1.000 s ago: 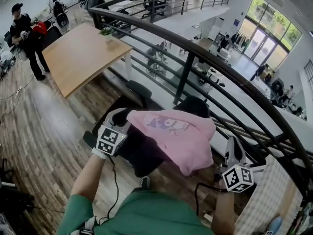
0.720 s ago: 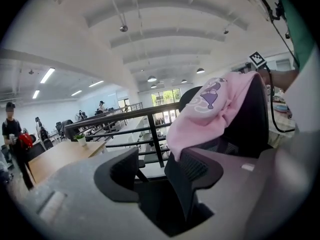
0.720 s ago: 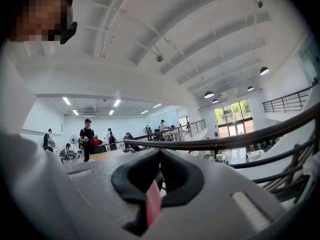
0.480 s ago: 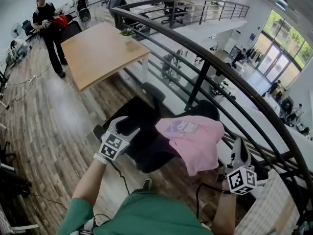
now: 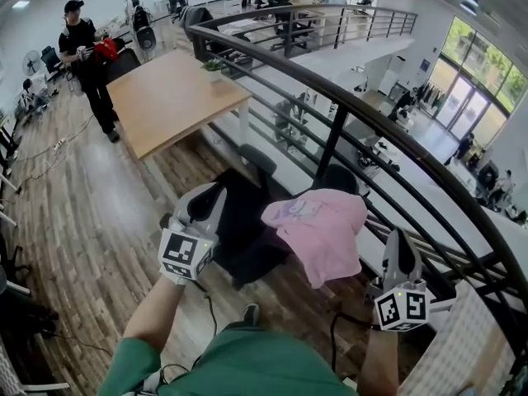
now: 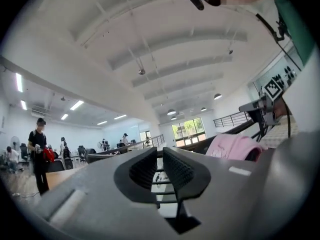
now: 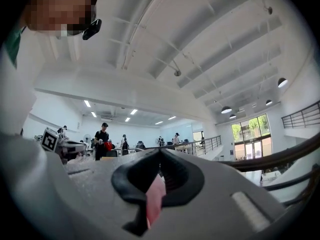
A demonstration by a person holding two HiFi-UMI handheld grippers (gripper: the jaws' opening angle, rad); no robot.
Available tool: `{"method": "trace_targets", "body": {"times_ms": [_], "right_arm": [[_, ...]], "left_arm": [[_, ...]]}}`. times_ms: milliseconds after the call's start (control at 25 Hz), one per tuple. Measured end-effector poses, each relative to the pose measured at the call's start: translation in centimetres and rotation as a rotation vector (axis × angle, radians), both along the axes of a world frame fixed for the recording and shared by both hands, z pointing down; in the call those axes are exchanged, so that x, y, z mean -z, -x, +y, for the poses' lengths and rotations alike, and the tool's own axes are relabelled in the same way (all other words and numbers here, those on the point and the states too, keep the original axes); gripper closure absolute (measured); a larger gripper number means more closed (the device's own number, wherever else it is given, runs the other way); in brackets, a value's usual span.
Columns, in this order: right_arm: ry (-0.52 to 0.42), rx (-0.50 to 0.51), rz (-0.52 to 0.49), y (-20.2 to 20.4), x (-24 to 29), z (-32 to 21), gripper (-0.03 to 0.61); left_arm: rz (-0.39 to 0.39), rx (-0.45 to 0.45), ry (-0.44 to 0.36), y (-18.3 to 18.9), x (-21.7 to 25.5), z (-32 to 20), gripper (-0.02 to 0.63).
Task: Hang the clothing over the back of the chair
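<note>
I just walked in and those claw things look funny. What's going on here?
A person holds a gripper in each hand. A pink top is draped over the back of a black chair, and in the head view neither gripper touches it. The left gripper is closing its jaws on nothing. The right gripper has its jaws meeting at the tips, with a pink sliver I can't identify showing behind them.

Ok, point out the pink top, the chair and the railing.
pink top (image 5: pixel 318 225), head view, middle of the cloth.
chair (image 5: pixel 336 177), head view, top of the backrest.
railing (image 5: pixel 346 104), head view, top rail.
</note>
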State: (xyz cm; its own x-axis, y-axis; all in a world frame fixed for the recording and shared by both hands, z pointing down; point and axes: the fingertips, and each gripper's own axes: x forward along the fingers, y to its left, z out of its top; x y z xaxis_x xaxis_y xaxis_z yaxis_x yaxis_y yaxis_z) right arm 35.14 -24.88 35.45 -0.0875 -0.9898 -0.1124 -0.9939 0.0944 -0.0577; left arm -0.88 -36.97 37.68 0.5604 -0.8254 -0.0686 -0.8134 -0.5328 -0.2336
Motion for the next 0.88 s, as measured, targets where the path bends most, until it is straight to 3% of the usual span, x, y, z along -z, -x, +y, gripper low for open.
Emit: {"method": "trace_targets", "body": {"times_ms": [160,360,880], "right_arm": [[-0.030,-0.001,0.032,-0.5,1.0,1.7,0.575],[-0.059,-0.027,0.054,-1.9,2.2,3.9,0.575],[-0.088,-0.040,0.076,-3.1,2.8,5.0,0.575]], "left_arm": [[0.074,-0.056,-0.038,-3.9,3.9,2.1,0.598],[0.092,-0.098,-0.087,-7.9,6.9,4.8,0.598],[0.059,-0.128,-0.091,-9.8,6.1,5.4,0.598]]}}
